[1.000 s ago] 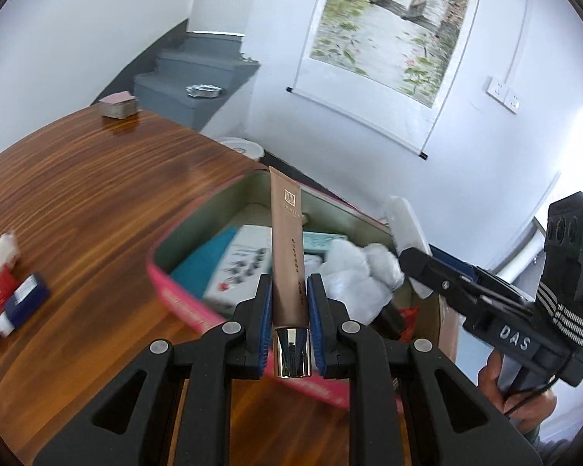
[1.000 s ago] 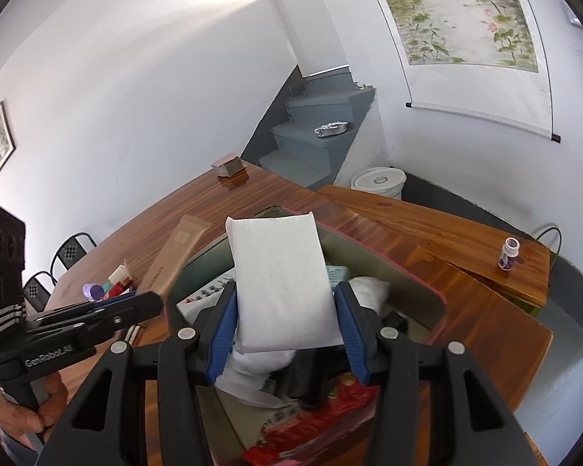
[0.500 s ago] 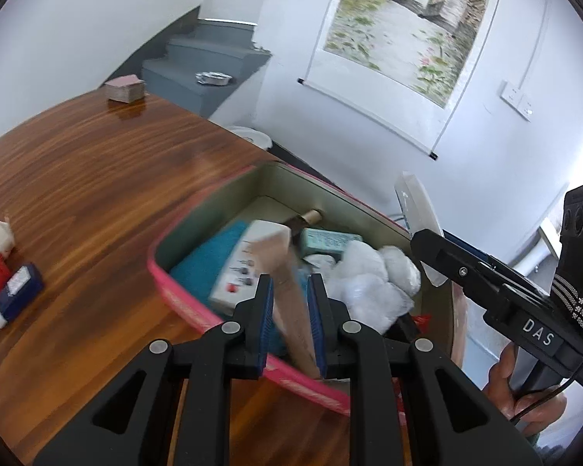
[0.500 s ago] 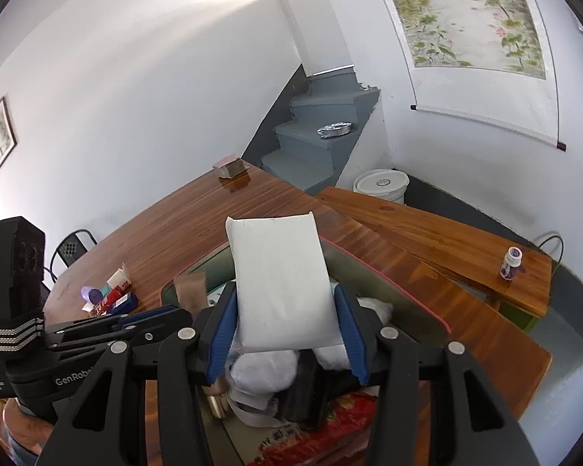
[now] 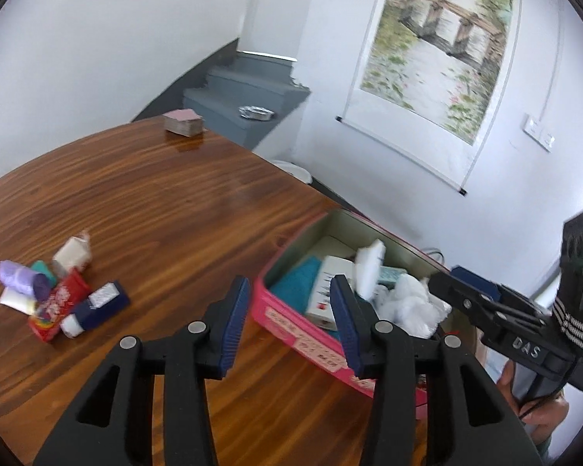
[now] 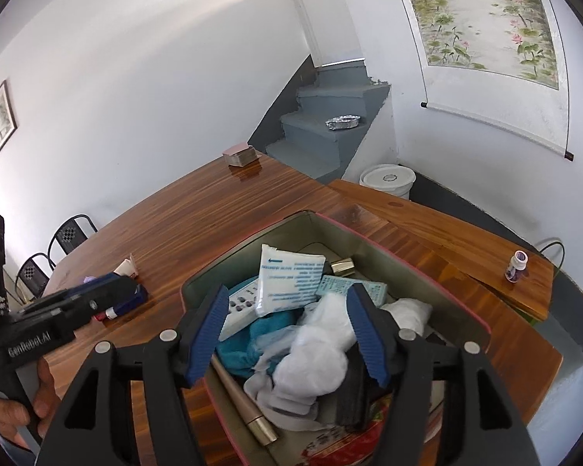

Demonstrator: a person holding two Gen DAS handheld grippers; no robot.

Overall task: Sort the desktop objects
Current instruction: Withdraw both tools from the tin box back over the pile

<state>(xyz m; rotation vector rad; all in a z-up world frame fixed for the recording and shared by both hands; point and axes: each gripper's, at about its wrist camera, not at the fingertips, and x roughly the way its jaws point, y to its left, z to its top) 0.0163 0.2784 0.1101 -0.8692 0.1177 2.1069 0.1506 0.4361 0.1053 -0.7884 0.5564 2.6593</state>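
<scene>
- The left gripper point(image 5: 287, 318) is opening, with nothing between its jaws, over the desk point(image 5: 155, 202) beside the pink bin point(image 5: 291, 322).
- The right gripper point(image 6: 287, 334) is opening above the bin; the white packet point(image 6: 287, 283) lies inside, just beyond its fingertips.

This looks like a room in a home: a polished wooden desk point(image 6: 213, 209) stands by grey painted stairs point(image 6: 322, 128), a hanging scroll painting point(image 5: 439, 39) of a garden decorates the white wall, and metal chairs point(image 6: 58, 240) sit alongside a white bucket point(image 6: 386, 180).
</scene>
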